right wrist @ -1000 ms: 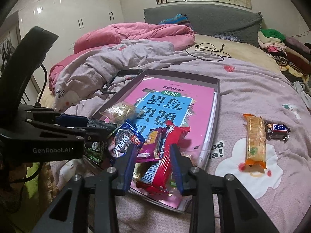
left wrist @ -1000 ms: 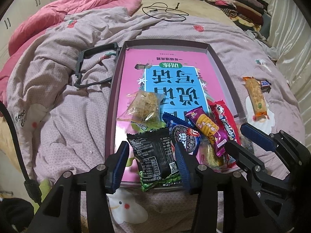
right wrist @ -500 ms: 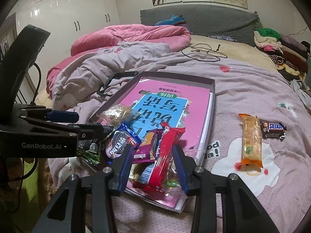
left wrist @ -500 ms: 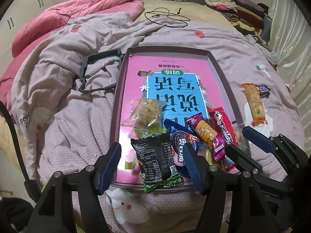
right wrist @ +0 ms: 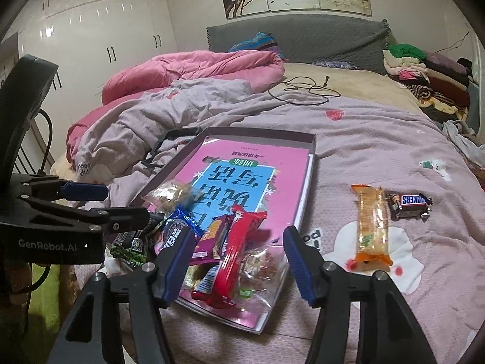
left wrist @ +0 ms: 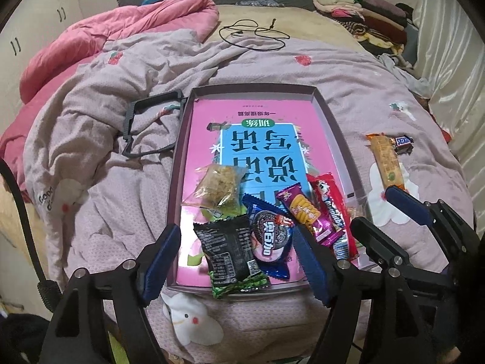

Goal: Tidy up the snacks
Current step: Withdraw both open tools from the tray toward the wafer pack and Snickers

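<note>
A shallow box with a pink and blue book inside lies on the bed. Several snacks lie at its near end: a black and green packet, a blue Oreo pack, a purple biscuit pack, a red bar and a clear bag of crumbly snack. An orange bar and a Snickers lie on the blanket to the right. My left gripper is open above the black packet. My right gripper is open over the red bar.
A dark plastic frame lies left of the box. A black cable lies farther back. A pink duvet is bunched at the far left. Folded clothes are stacked at the far right. The bed edge is just below the grippers.
Both grippers have opened wider and drawn back a little from the box. The snacks in the box have not moved.
</note>
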Motion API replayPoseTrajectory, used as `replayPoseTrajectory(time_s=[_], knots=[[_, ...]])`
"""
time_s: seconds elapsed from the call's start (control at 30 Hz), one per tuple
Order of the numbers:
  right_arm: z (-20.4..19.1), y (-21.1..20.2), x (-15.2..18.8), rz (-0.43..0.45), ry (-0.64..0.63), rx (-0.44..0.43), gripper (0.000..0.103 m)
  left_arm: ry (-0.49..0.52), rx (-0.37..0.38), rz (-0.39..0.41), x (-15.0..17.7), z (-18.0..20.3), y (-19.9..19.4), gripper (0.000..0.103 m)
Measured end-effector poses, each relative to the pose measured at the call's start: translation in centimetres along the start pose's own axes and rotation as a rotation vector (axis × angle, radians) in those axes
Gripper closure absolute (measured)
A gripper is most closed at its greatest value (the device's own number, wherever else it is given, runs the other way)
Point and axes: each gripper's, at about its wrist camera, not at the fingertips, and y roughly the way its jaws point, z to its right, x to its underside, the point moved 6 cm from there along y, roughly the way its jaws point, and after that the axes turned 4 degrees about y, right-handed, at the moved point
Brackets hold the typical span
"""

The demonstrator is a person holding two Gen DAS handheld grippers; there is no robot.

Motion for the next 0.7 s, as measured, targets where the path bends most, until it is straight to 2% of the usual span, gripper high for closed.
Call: replayPoseTrajectory(time_s=[0.4,0.7], knots=[[2.7,-2.5,-1.2,0.072,0.036,0.032,0.040,0.027,0.012,0.031,-1.3,2.4,-1.7,0.025],[6.3,-4.5,-2.2,0.126,0.098,0.073,0.038,0.057,0.032,0.047,-2.4,4.7,-2.6,0.025]])
